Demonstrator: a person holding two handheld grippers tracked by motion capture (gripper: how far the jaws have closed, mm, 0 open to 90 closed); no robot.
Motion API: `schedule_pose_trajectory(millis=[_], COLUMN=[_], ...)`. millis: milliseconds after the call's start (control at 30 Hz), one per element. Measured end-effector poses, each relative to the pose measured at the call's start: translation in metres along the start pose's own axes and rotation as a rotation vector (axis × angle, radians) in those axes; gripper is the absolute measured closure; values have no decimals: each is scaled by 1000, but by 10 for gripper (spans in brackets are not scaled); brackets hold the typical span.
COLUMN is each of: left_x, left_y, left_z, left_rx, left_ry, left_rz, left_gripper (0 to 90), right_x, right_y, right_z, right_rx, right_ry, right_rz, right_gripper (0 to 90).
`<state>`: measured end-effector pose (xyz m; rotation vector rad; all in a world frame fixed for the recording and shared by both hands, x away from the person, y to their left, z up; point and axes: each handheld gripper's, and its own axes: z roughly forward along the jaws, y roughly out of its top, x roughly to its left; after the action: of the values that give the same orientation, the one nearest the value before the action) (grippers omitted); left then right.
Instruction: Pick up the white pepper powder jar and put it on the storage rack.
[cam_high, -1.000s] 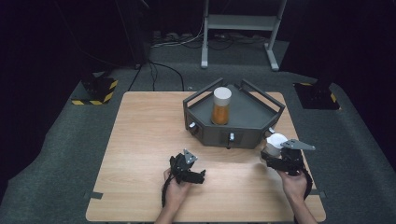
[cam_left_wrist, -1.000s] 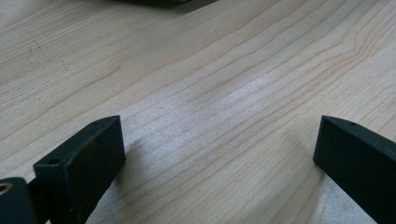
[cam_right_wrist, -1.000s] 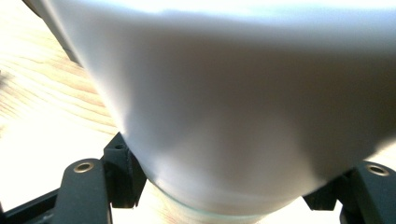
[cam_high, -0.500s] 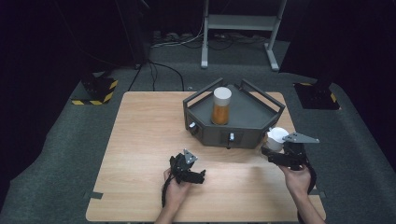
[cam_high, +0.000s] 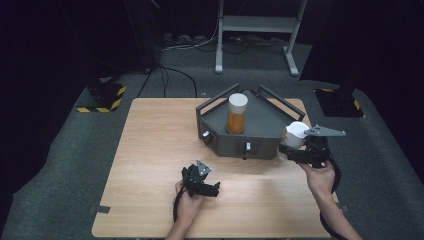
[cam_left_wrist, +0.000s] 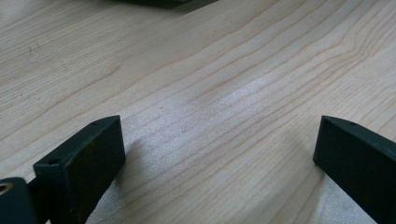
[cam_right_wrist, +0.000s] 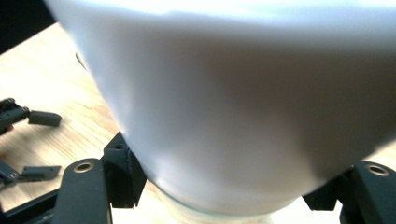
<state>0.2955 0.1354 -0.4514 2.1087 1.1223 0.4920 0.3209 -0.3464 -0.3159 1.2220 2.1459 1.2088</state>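
A dark grey tray (cam_high: 260, 146) stands at the table's back middle, and an orange bottle (cam_high: 237, 116) with a white cap is upright inside it. My right gripper (cam_high: 294, 143) is shut on a second white-capped bottle (cam_high: 296, 132) and holds it off the table beside the tray's right front corner. In the right gripper view the white cap (cam_right_wrist: 233, 93) looms large, with my right gripper (cam_right_wrist: 224, 189) clamped just under it. My left gripper (cam_high: 215, 188) rests low over the wood near the front, open, with nothing between its fingers. The left gripper view shows my left gripper (cam_left_wrist: 219, 149) with its jaws wide apart over bare wood.
The wooden table (cam_high: 155, 150) has open room to the left of the tray. A yellow and black striped base (cam_high: 102, 97) sits on the floor at back left. A metal stand (cam_high: 255, 30) and cables lie behind the table.
My right gripper has risen with the white-capped bottle in it, lifting it beside the tray's right corner. The left gripper has stayed put.
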Motion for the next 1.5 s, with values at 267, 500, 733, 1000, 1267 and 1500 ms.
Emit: schedule_pose_trajectory(millis=[267, 500, 733, 1000, 1267, 1500], left_x=[0, 0, 0, 0, 0, 0], left_y=[0, 0, 0, 0, 0, 0], left_z=[0, 0, 0, 0, 0, 0], left_rx=[0, 0, 0, 0, 0, -1], left_ry=[0, 0, 0, 0, 1, 0], left_rz=[1, 2, 1, 2, 1, -3], left_gripper=[21, 22, 22, 22, 22, 22], right_x=[-2, -4, -3, 3, 10, 15], right_y=[22, 35, 49, 61, 71, 77], right_z=[1, 4, 13, 30, 48, 60], right_rx=[-2, -9, -8, 5, 21, 32], right_ry=[8, 1, -17, -37, -71, -88], right_rz=[1, 12, 20, 16, 26, 21], right_gripper=[305, 305, 305, 305, 305, 305])
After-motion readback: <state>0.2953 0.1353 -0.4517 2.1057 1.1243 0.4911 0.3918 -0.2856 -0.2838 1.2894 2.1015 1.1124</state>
